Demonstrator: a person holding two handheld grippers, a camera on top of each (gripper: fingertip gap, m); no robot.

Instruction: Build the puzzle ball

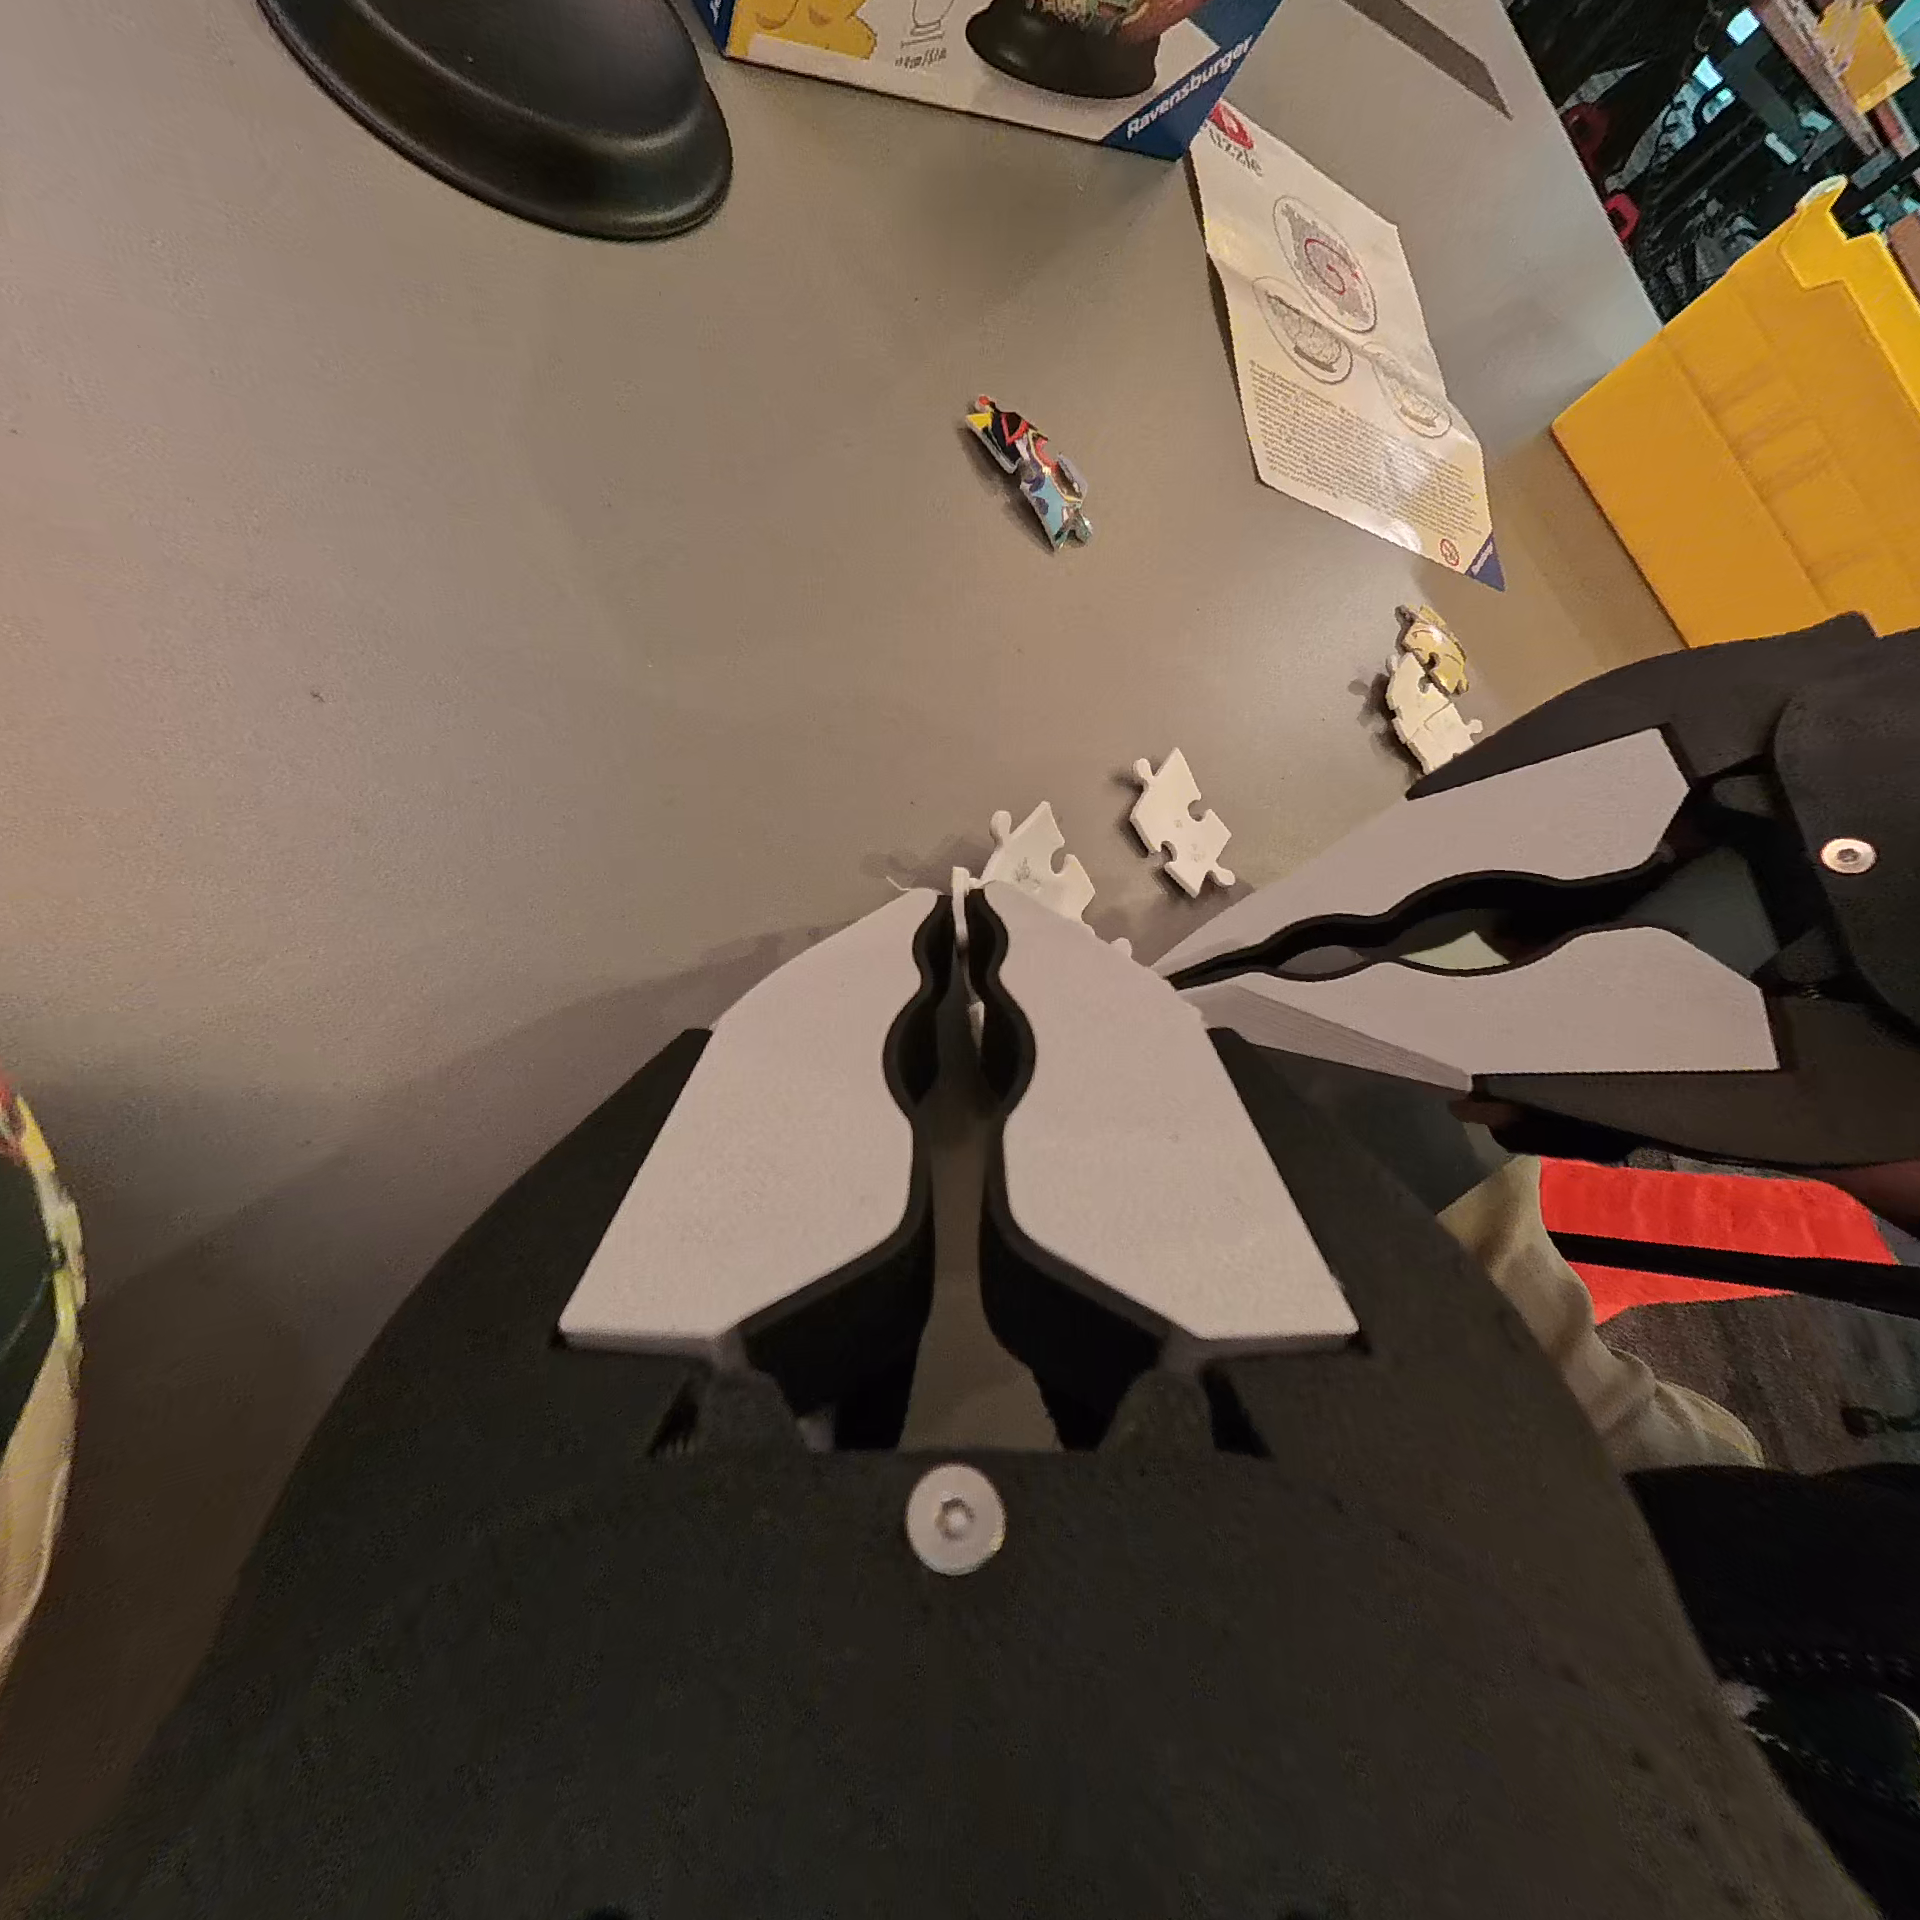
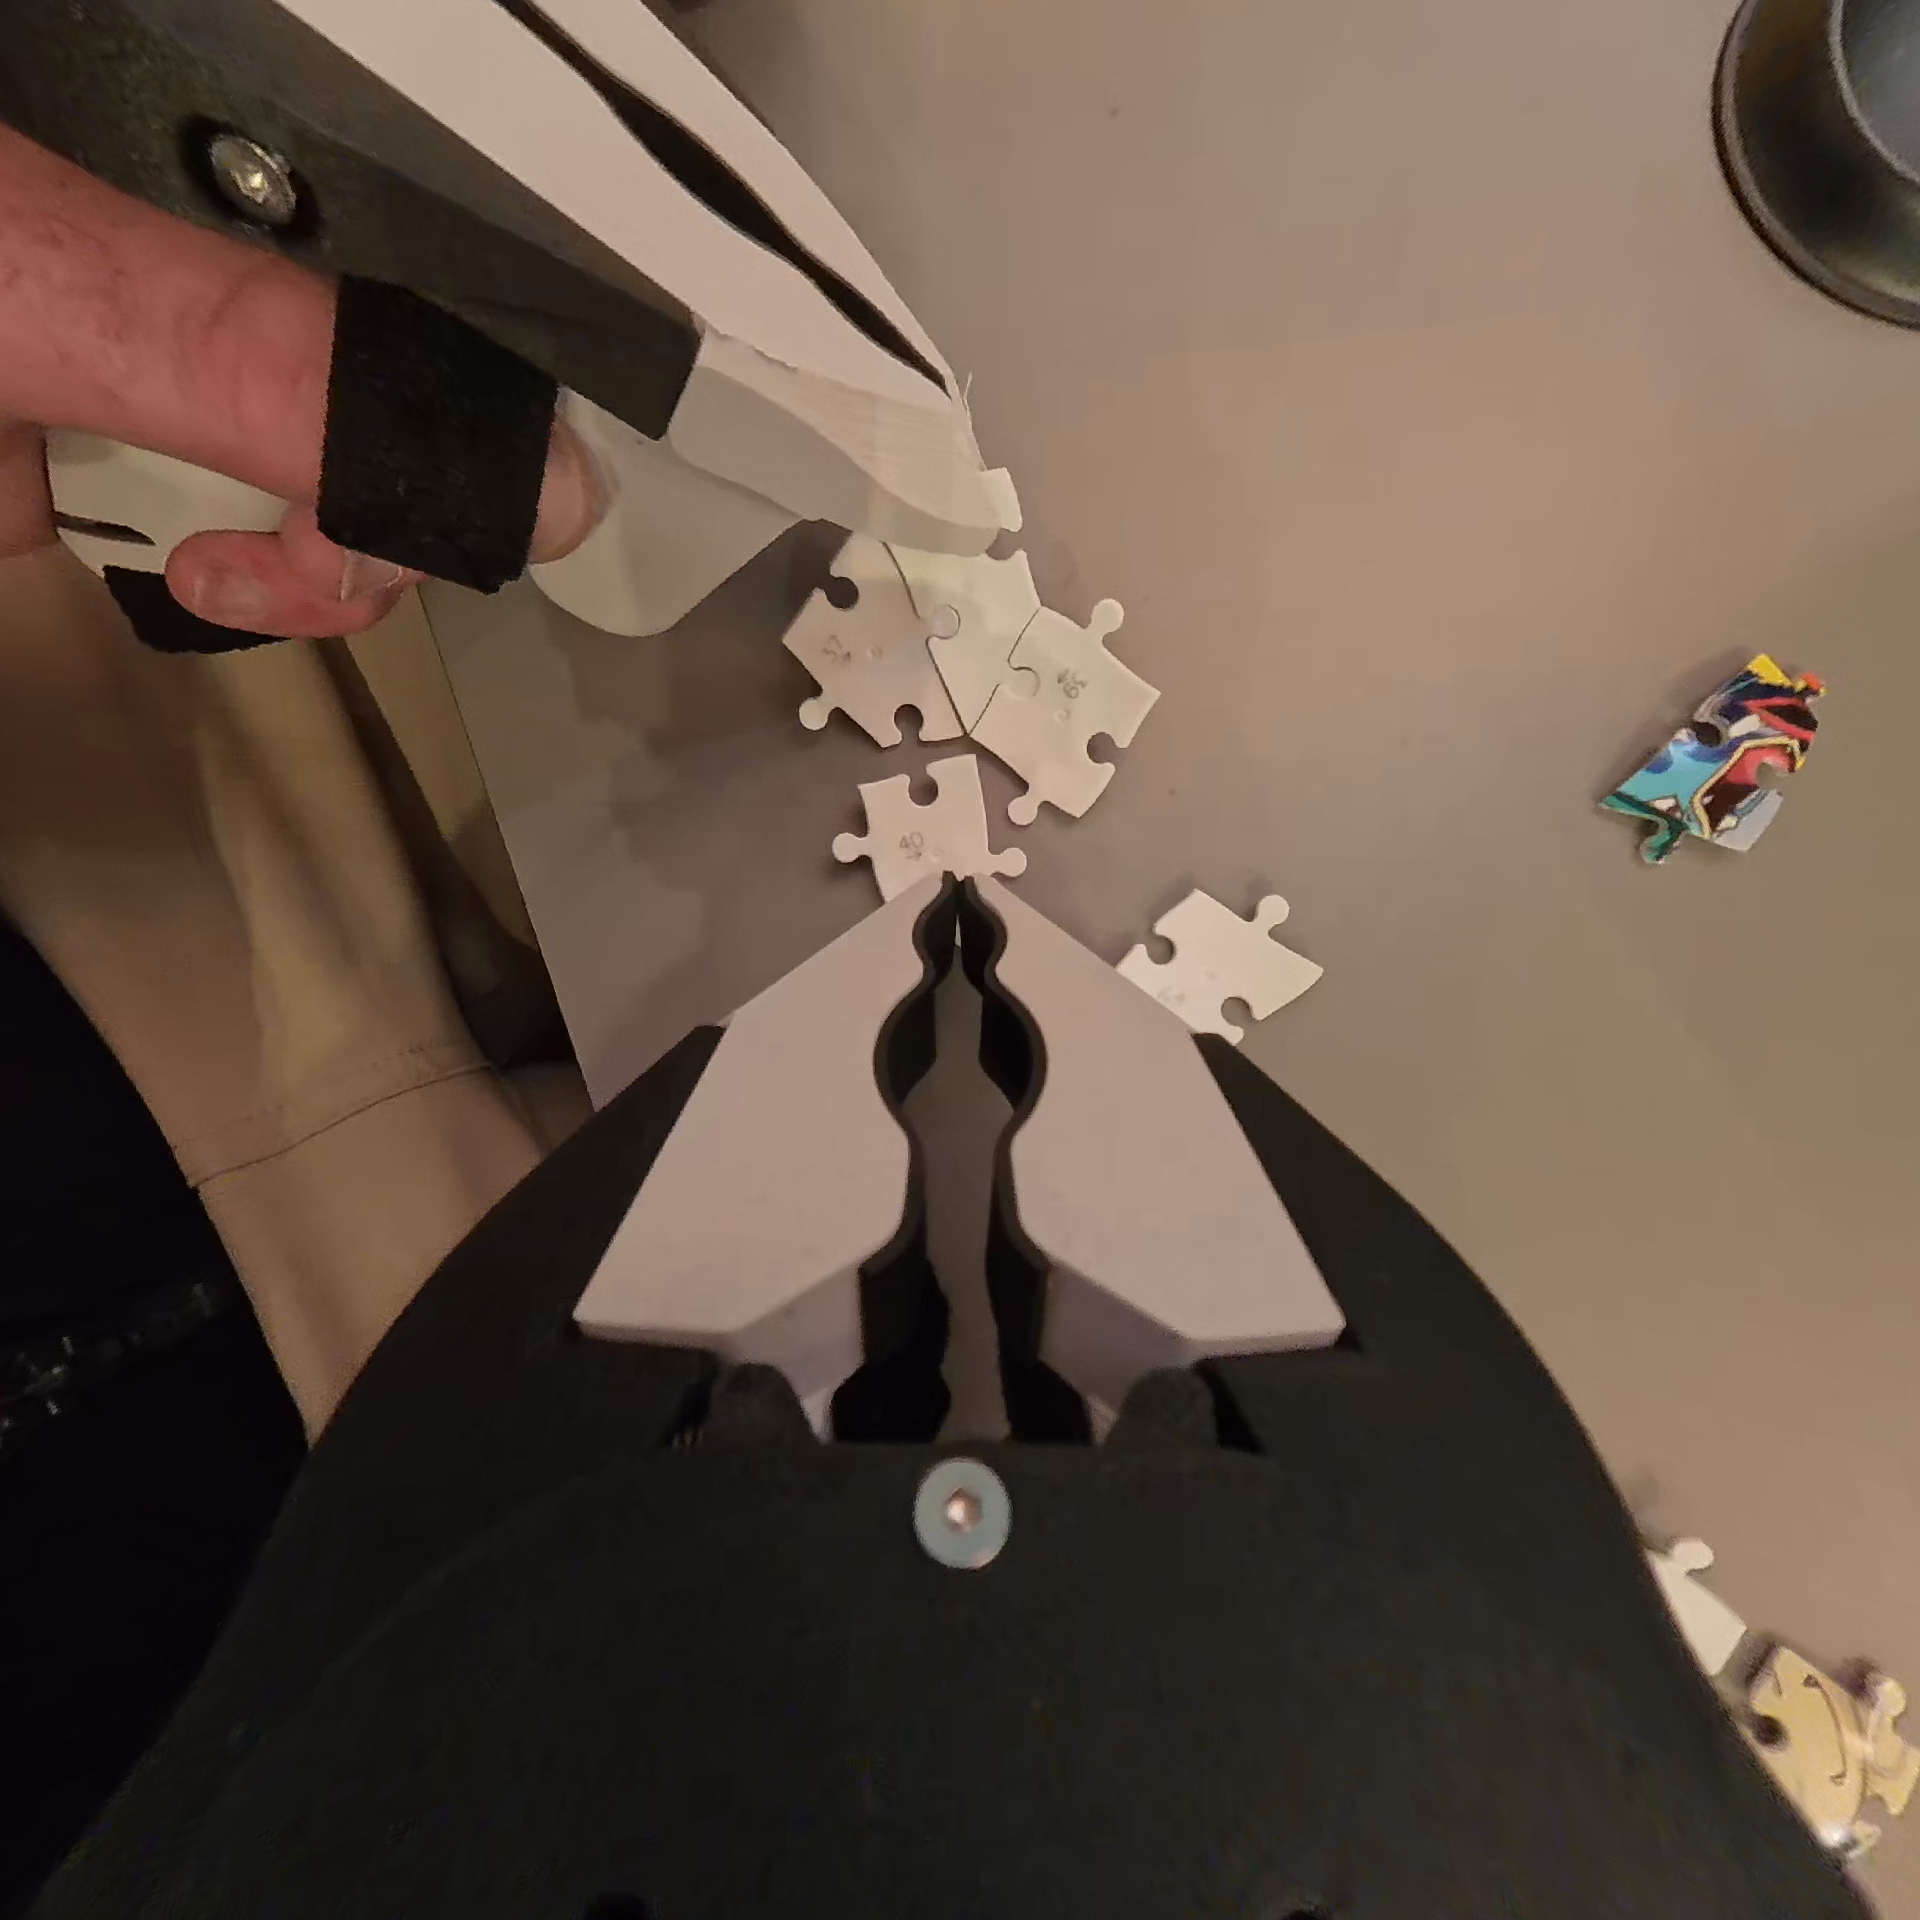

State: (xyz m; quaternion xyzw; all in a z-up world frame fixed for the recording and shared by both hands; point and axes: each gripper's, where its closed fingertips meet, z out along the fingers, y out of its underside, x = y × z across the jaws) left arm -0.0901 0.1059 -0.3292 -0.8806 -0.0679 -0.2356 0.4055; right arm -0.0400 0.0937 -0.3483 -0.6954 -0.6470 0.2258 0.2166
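My left gripper (image 1: pixel 961 904) is shut on the edge of a white strip of three joined puzzle pieces (image 2: pixel 966 665), seen face down. Only its end (image 1: pixel 1039 852) shows past the fingers in the left wrist view. My right gripper (image 2: pixel 956 883) is shut on a single white puzzle piece (image 2: pixel 925 831) and holds it just below the strip, a small gap apart. The left gripper (image 2: pixel 966 447) comes in from the upper left of the right wrist view. The right gripper (image 1: pixel 1169 971) comes in from the right of the left wrist view.
On the grey table (image 1: pixel 520 623) lie a loose white piece (image 2: pixel 1221 961), a colourful piece (image 2: pixel 1714 758) and a yellow-and-white cluster (image 2: pixel 1829 1745). A black stand (image 1: pixel 499 94), the puzzle box (image 1: pixel 987 62), a leaflet (image 1: pixel 1351 364) and a yellow bin (image 1: pixel 1766 436) stand farther off. The tips of one gripper are about 6 cm away from the tips of the other.
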